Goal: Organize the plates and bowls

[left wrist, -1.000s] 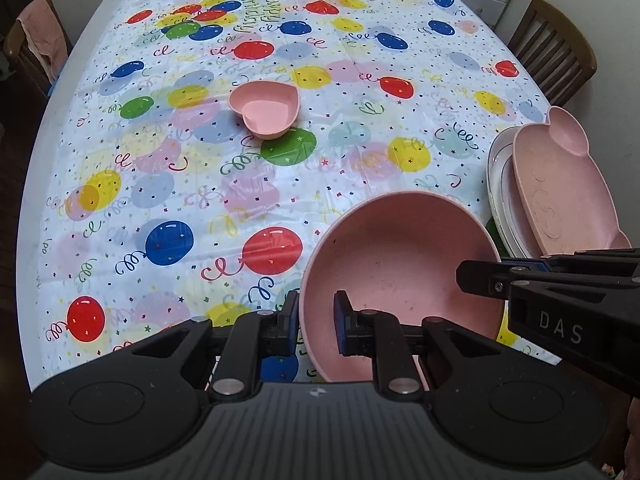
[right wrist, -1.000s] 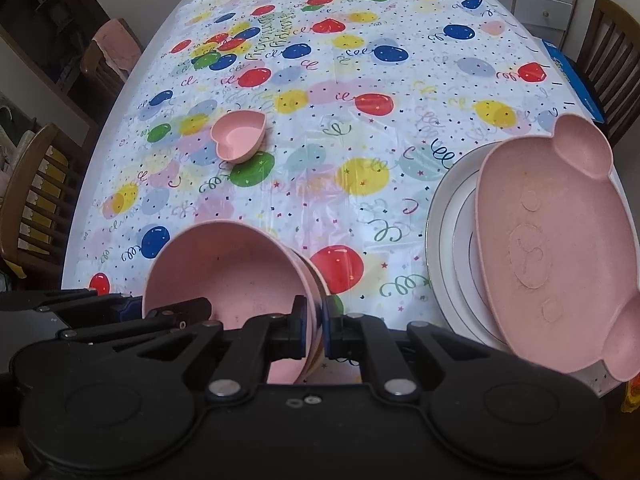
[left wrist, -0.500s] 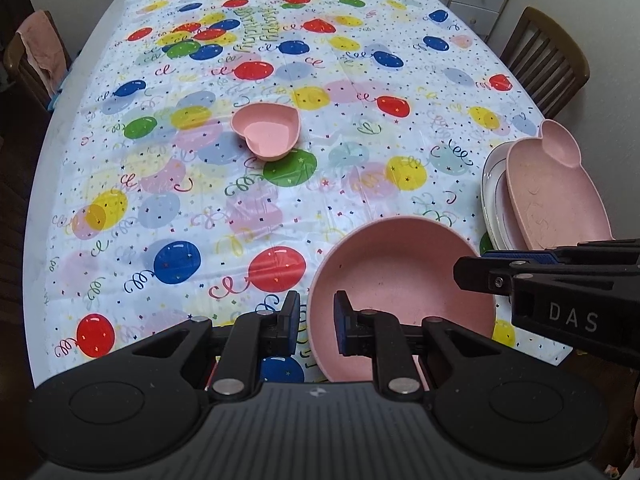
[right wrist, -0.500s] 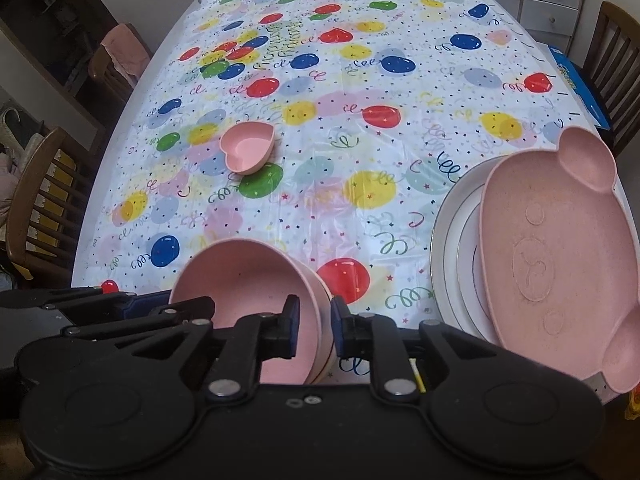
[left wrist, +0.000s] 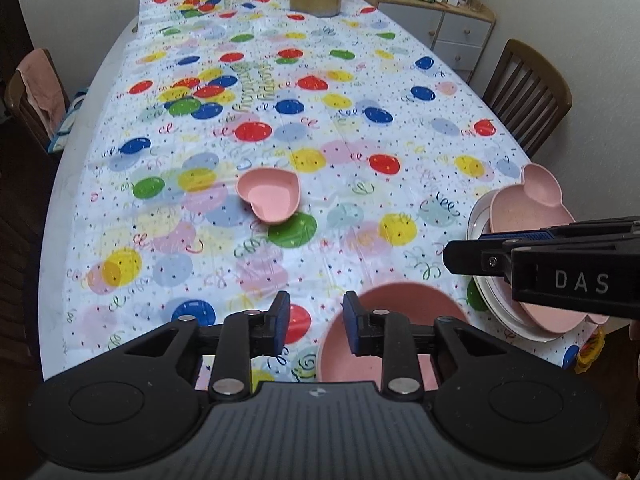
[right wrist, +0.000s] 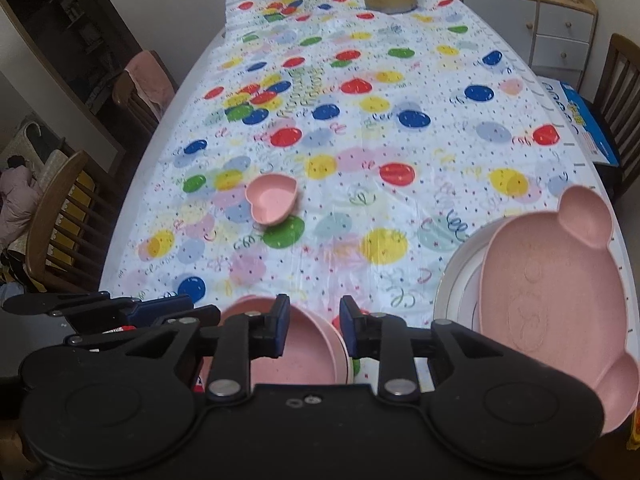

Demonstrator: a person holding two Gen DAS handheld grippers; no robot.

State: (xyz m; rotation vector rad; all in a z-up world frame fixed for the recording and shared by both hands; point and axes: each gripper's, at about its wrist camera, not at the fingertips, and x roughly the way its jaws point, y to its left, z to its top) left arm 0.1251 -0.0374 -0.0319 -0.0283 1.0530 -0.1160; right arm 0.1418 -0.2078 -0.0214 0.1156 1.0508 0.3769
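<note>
Bowls and plates are partly sorted, as far as I can judge. At the bottom centre of the right-wrist view the round pink bowl [right wrist: 288, 348] sits nested in another bowl, whose rim shows just outside it, so that pair looks done. At the right edge of the same view the bear plate [right wrist: 560, 300] lies on a white plate [right wrist: 456, 280], a second stack that also looks finished. What seems left is the heart bowl [left wrist: 269, 196], alone in the middle of the tablecloth [left wrist: 360, 100], well apart from both stacks; I judge it still has to join the bowls.

My left gripper [left wrist: 313, 322] has just been opening. Its blue pads stand apart with only tablecloth between them, and the bowl's rim lies just behind the right pad, not pinched. My right gripper [right wrist: 313, 324] has likewise just been opening; its pads stand apart above the far rim of the nested bowls, and I see neither pad pressing on it. Both are empty, holding nothing. In the left-wrist view the right gripper crosses in front of the plate stack at the right edge.
</note>
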